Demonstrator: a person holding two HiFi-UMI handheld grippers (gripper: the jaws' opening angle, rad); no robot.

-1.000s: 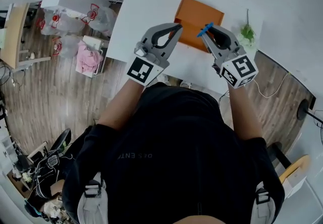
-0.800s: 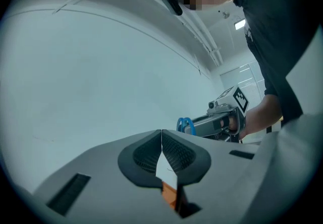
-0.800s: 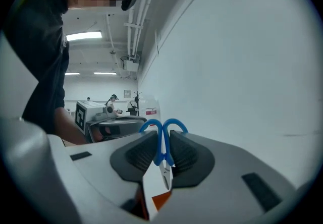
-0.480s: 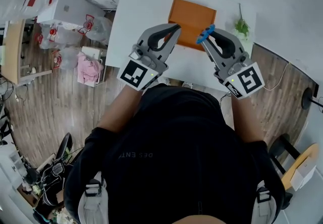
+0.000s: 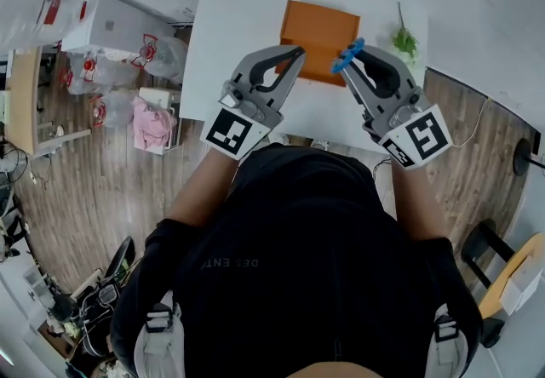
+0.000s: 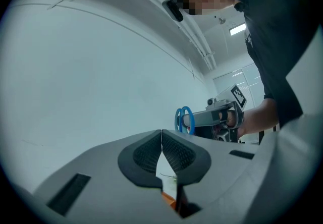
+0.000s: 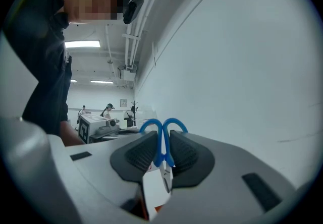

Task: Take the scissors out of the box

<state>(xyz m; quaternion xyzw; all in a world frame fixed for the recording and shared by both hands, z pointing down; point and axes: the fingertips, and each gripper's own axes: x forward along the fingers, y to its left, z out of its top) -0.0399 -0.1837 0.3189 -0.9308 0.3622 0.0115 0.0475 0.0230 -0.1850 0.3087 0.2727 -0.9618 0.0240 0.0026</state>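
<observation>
Above the surface's (image 5: 223,44) near edge, the left claw (image 5: 296,53) is kept clenched, empty. Beside it, scissors (image 7: 162,150) are gripped at the handles by the right claw (image 5: 353,68), clear of the box (image 5: 319,23). Bare surface is left beyond.

Those blue-handled metal scissors (image 5: 347,55) pop against the white tabletop (image 5: 230,36), flat orange box (image 5: 319,27) glowing; grey left gripper (image 5: 295,53) and grey right gripper (image 5: 347,68) show black pads, black-and-white square markers.
</observation>
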